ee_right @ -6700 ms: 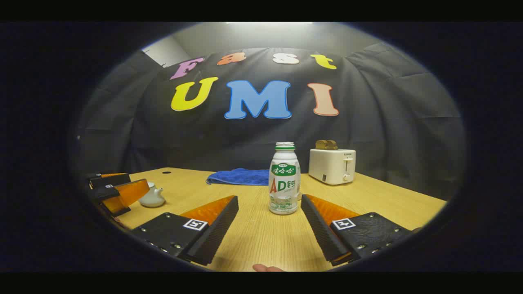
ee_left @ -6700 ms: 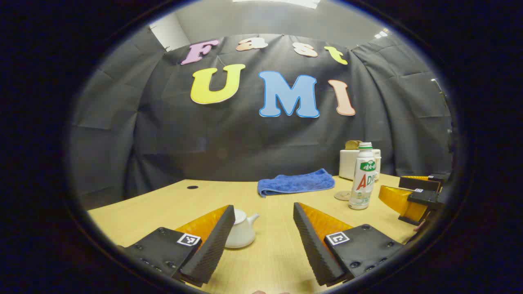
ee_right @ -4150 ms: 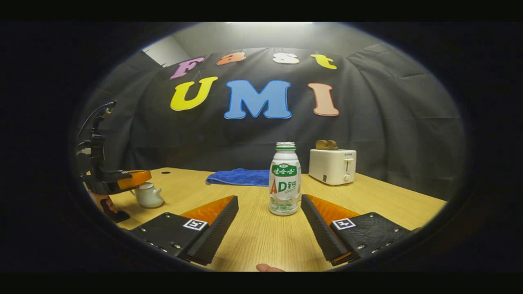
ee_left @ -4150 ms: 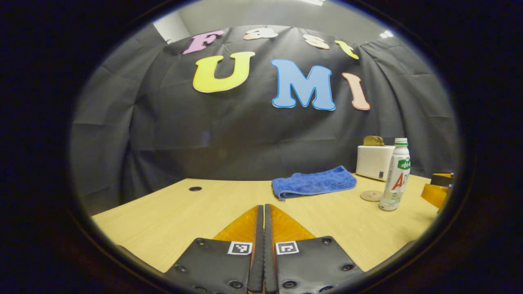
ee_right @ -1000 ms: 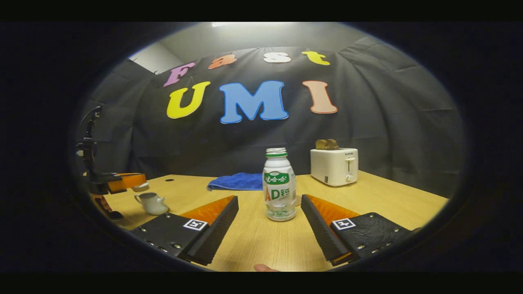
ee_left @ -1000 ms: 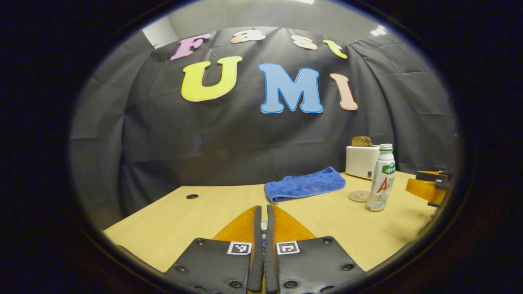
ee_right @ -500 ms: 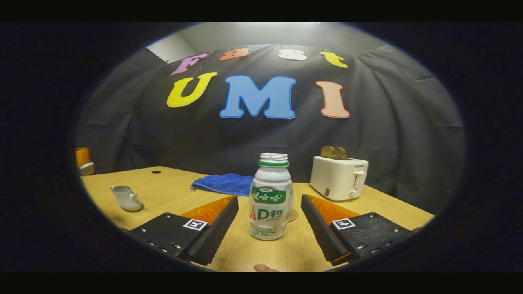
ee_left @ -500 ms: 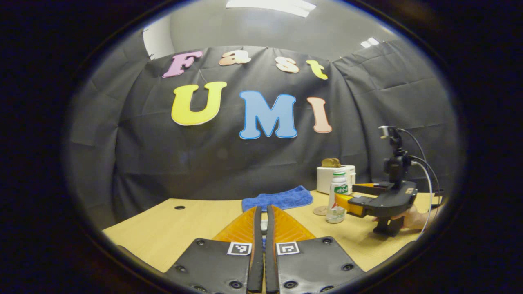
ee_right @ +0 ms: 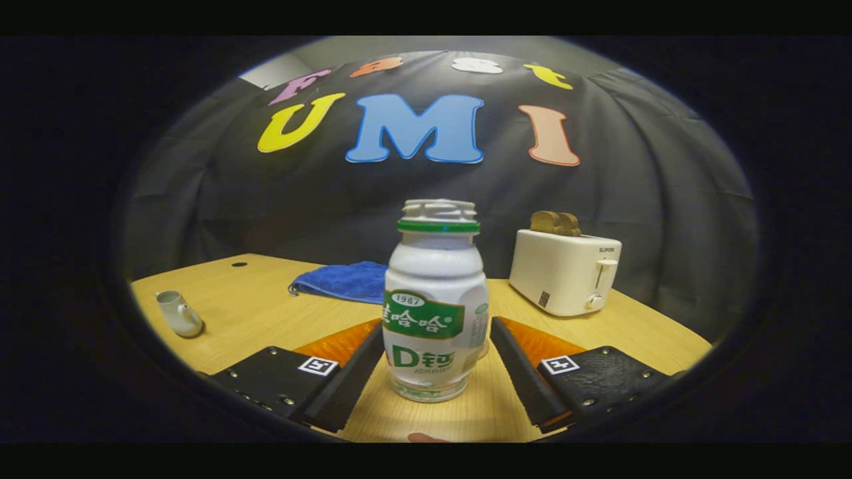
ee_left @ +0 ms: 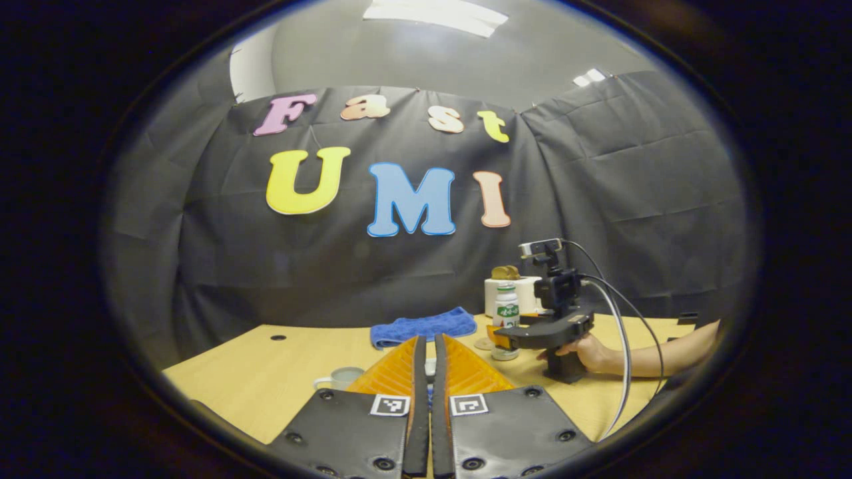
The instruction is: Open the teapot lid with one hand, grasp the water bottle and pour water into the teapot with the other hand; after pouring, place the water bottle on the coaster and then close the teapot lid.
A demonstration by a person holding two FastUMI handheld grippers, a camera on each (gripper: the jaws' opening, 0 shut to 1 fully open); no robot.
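A white bottle (ee_right: 436, 299) with a green label and no cap stands upright on the table between the fingers of my right gripper (ee_right: 437, 326), which is open and close along both its sides. The left gripper view shows that gripper (ee_left: 502, 336) from the side, held by a hand (ee_left: 592, 352), with the bottle (ee_left: 506, 311) at its tips and the round coaster (ee_left: 482, 344) just beside. My left gripper (ee_left: 426, 340) is shut on the teapot lid (ee_left: 431, 364), a white sliver between the fingers. The lidless white teapot (ee_right: 178, 314) sits far left, and its rim (ee_left: 341, 377) shows below my left fingers.
A blue towel (ee_right: 343, 279) lies at the back of the wooden table (ee_right: 266, 319). A white toaster (ee_right: 566, 269) with toast in it stands at the back right. A cable (ee_left: 622, 372) hangs from the right gripper's camera. A small hole (ee_right: 238, 264) marks the table's far left.
My right gripper has moved forward until the bottle stands between its fingers. My left gripper, still shut on the lid, has drawn back and turned right, bringing the teapot's rim into view.
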